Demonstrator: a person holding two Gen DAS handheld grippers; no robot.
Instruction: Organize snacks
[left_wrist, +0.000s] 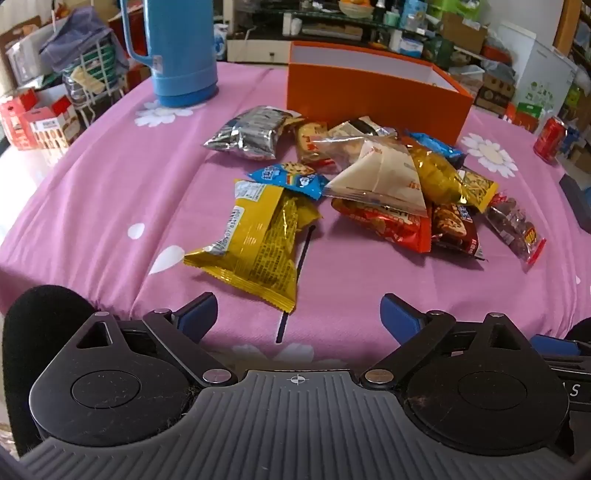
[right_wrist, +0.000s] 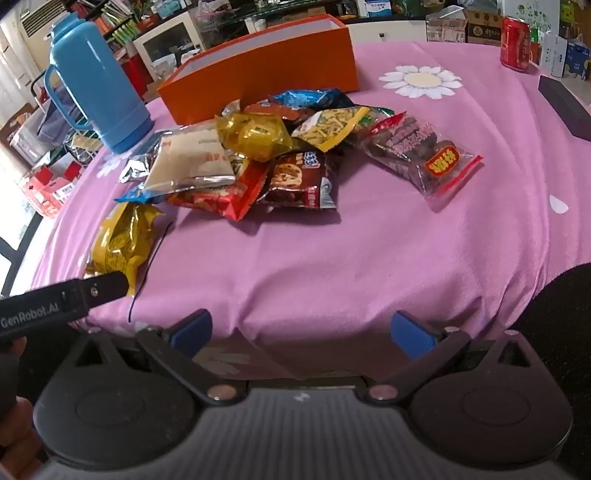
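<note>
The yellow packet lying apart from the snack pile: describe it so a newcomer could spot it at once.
Start at the orange box on the pink tablecloth; the snack pile lies in front of it. Nearest the left gripper, the yellow packet lies flat beside a black cord, its white label panel showing.

"GenRobot.AI" in white letters on black side of left gripper (right_wrist: 62, 302), seen in right wrist view. Lone "S" on black device edge (left_wrist: 574, 389) at right of left wrist view. Print on snack packets (left_wrist: 369, 177) and red can (right_wrist: 515, 44) too small or blurred to read.
</note>
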